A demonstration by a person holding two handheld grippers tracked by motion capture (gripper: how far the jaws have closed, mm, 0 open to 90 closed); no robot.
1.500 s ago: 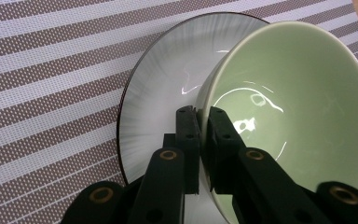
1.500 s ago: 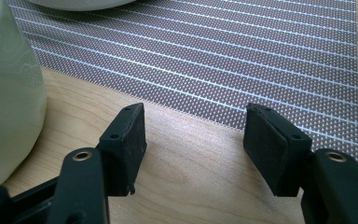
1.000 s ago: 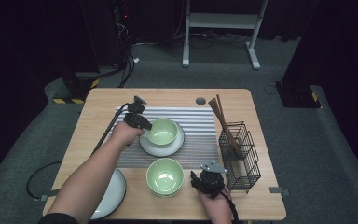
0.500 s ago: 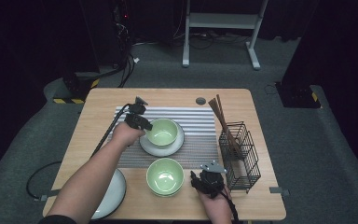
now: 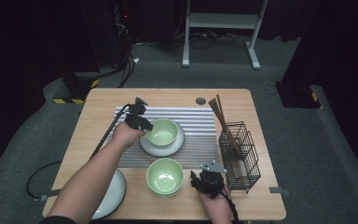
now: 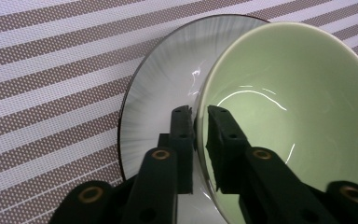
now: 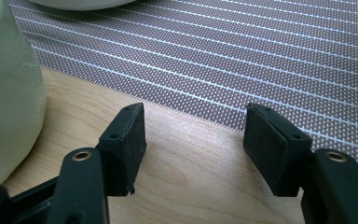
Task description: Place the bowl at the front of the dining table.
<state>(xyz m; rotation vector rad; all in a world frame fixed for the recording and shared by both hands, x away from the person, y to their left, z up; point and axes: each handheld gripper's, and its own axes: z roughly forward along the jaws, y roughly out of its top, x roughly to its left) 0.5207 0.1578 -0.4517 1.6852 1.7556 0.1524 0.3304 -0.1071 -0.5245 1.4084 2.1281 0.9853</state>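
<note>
No legible text, label, brand, number or sign found on any surface. The yellow-and-black hazard striping [image 5: 78, 100] on the floor beside the table [image 5: 261, 205] carries no wording. Bowls, plates and mat bear patterns only, no lettering.

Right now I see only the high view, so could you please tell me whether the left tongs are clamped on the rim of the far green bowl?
Observer: The left tongs have just been opening. The far green bowl has its rim between the jaws, one inside and one outside, with a thin gap showing.
Operator: Thank you. Are the right tongs holding anything?
Observer: No. The right tongs are open with nothing between the jaws, over the bare table at the edge of the striped mat. The near green bowl stands beside them, apart from them.
</note>
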